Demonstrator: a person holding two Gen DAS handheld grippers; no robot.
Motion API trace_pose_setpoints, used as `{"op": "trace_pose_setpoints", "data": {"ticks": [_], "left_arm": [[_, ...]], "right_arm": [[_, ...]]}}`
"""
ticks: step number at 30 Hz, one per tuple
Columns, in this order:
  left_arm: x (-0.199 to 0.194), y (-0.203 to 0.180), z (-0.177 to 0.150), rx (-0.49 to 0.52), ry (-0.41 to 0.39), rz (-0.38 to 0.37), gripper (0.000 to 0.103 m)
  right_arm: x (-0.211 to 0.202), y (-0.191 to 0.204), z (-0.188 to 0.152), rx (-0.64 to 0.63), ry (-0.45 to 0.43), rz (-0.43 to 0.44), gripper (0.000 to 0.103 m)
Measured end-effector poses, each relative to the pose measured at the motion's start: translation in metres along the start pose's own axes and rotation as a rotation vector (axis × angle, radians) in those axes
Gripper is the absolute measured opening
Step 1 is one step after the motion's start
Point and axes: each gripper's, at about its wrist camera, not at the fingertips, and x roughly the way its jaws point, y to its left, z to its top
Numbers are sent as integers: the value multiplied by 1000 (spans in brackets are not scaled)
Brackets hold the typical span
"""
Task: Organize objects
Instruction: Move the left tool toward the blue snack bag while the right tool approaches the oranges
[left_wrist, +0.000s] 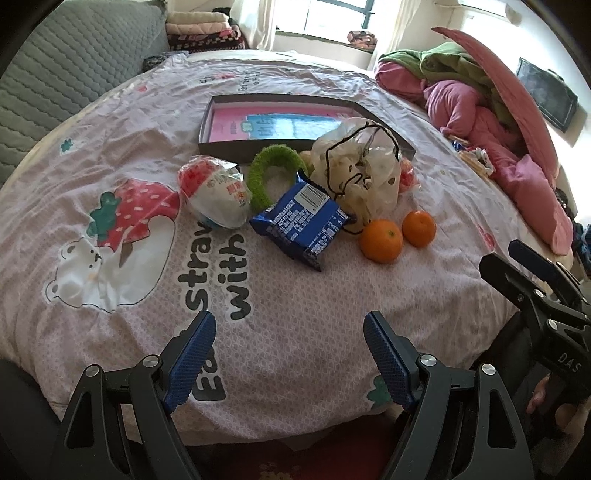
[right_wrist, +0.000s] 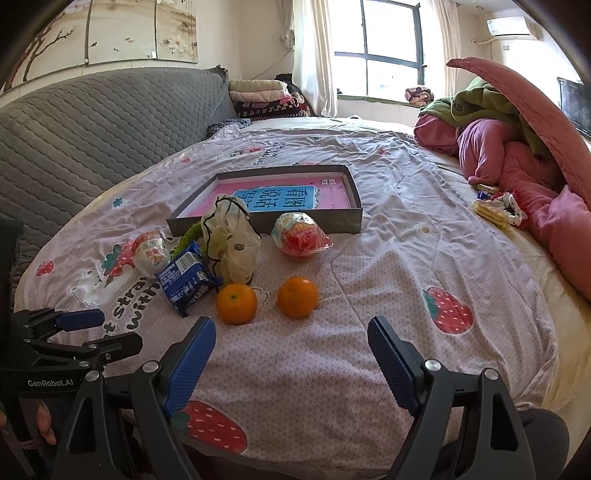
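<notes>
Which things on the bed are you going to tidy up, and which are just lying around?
Probably for tidying:
two oranges
blue snack packet
white snack bag
red snack bag
green ring
cream pouch
grey box, likely where they go

Just lying about:
pink and green bedding
folded blankets
grey headboard

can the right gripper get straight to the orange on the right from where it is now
Probably yes. The right gripper is open and empty, and the orange sits just ahead of its fingertips on bare bedspread, apart from the other orange.
</notes>
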Motion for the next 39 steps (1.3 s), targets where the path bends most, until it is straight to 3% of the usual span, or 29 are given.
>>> {"op": "trace_pose_setpoints", "data": {"ticks": [25, 39], "left_arm": [[38, -5, 16, 19, -44, 13, 83], [61, 3, 30, 7, -49, -44, 82]], "right_arm": [[45, -23, -7, -12, 36, -2, 84], [81, -25, -3, -20, 101, 11, 84]]}}
